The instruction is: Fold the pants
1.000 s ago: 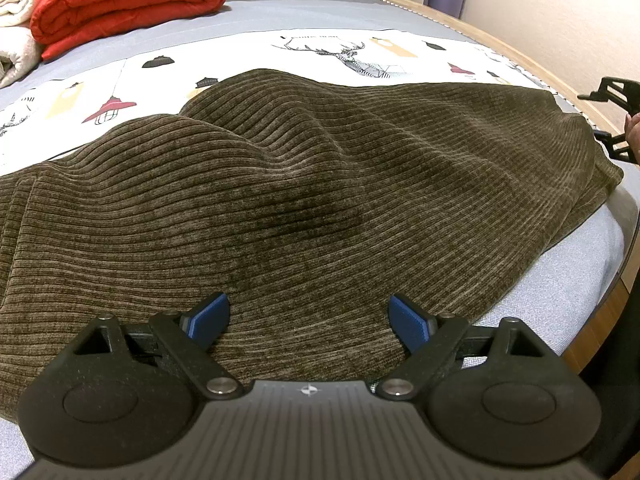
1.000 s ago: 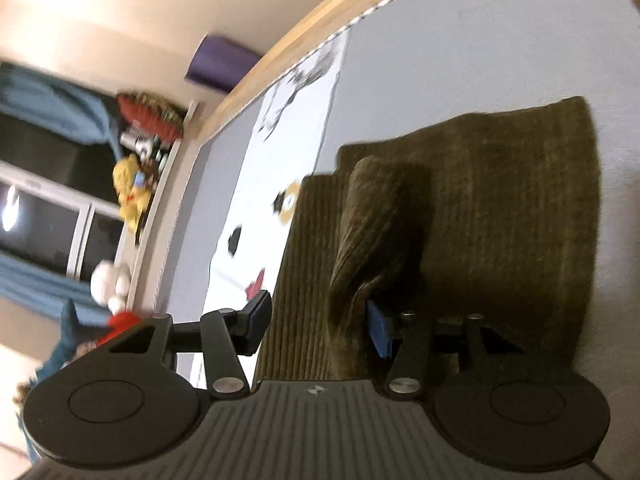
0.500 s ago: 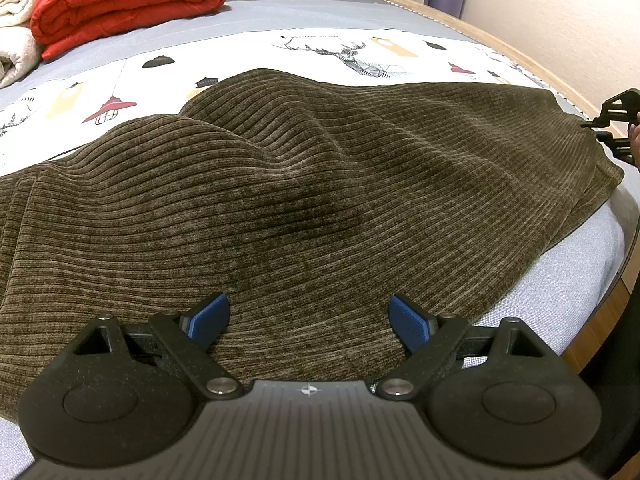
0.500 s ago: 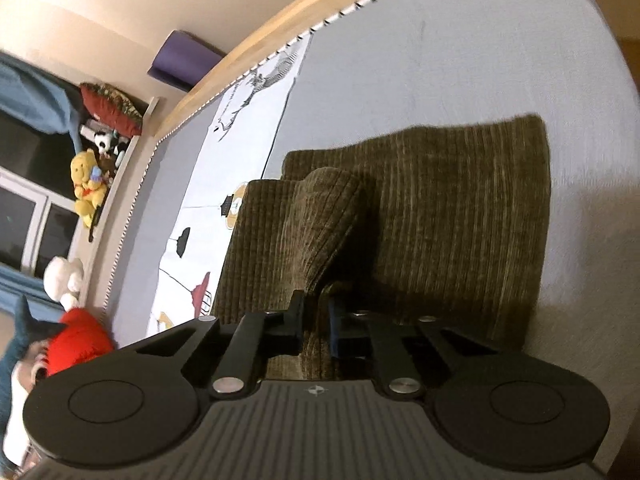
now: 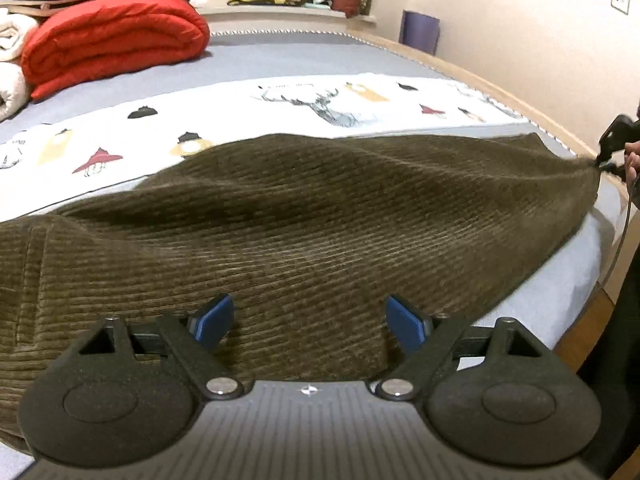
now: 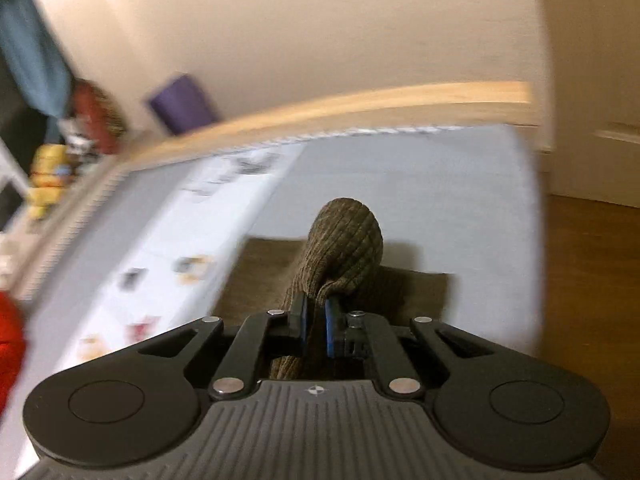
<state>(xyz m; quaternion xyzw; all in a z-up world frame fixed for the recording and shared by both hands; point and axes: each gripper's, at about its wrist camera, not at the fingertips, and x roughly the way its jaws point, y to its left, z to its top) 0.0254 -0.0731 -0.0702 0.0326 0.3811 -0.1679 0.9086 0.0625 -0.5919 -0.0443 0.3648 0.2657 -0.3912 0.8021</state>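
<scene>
No words, labels, brand names or numbers can be read. The white printed sheet panel (image 5: 280, 104) carries faint lettering above its deer drawing, too small and blurred to make out.

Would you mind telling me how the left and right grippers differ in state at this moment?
The left gripper has its jaws spread wide over the pants, gripping nothing; the right gripper is clamped on a bunched fold of them, jaws having just closed. The left hovers above flat-lying cloth; the right has its end of the cloth raised off the bed. Both have blue pads and point downward.
</scene>
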